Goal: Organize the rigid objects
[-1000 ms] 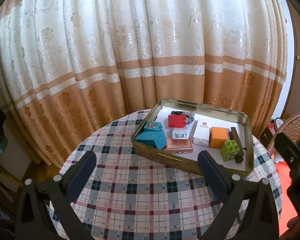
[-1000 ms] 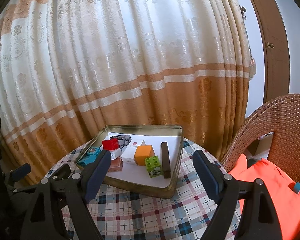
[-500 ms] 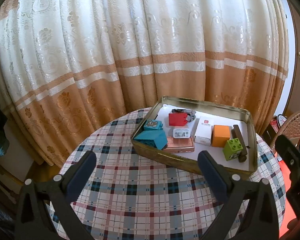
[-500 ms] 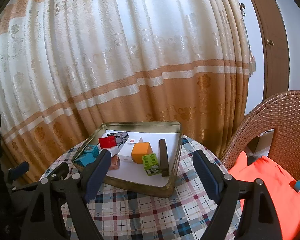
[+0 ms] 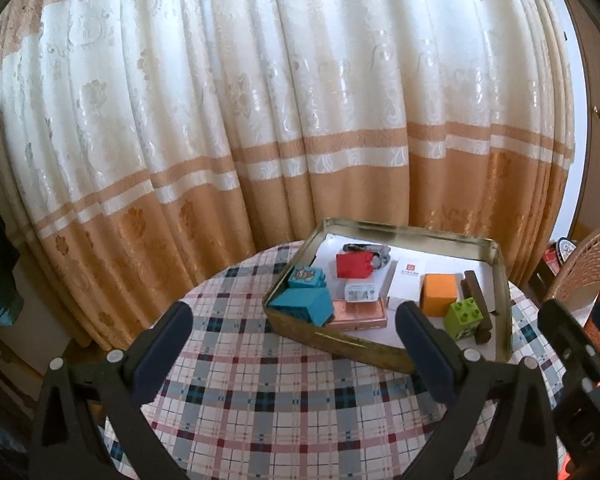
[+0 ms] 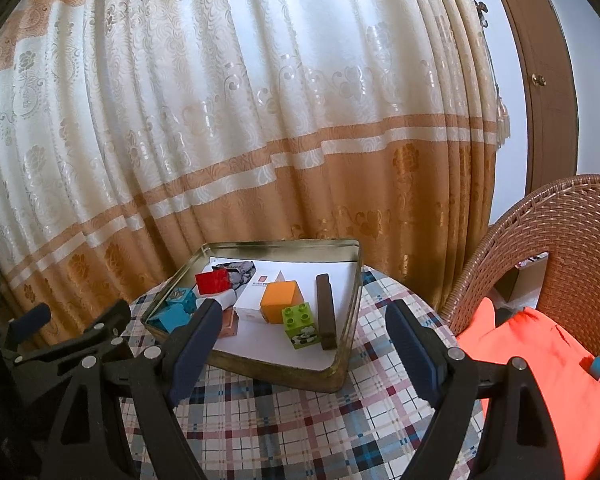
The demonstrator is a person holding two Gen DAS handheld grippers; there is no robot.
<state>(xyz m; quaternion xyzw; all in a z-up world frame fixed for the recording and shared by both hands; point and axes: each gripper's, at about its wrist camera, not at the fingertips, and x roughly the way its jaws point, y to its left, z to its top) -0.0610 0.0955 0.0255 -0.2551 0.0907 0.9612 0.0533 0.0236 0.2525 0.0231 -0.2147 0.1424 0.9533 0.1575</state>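
— While both tools hang above the plaid desk [image 5: 260, 400], what are they holding?
— Nothing. The left gripper [image 5: 292, 344] has its jaws spread wide over bare cloth, and the right gripper [image 6: 300, 340] is spread just as wide, also empty.
— Where are the rigid objects?
— All inside the shallow metal tin [image 6: 260, 364] at the far side of the desk, in front of the curtain [image 5: 300, 120]. A teal block [image 5: 304, 304] sits in the near left corner, with a red brick [image 5: 354, 266] behind it toward the back wall.
— And on the right side?
— An orange cube [image 6: 280, 302] stands beside a white box [image 6: 256, 298]. A green studded brick [image 6: 300, 322] sits in front of the cube, and a dark brown bar [image 6: 326, 310] lies lengthwise just beside the tin's right wall.
— Anything beyond the desk?
— A wicker chair [image 6: 560, 248] with an orange cloth [image 6: 540, 360] on its seat.
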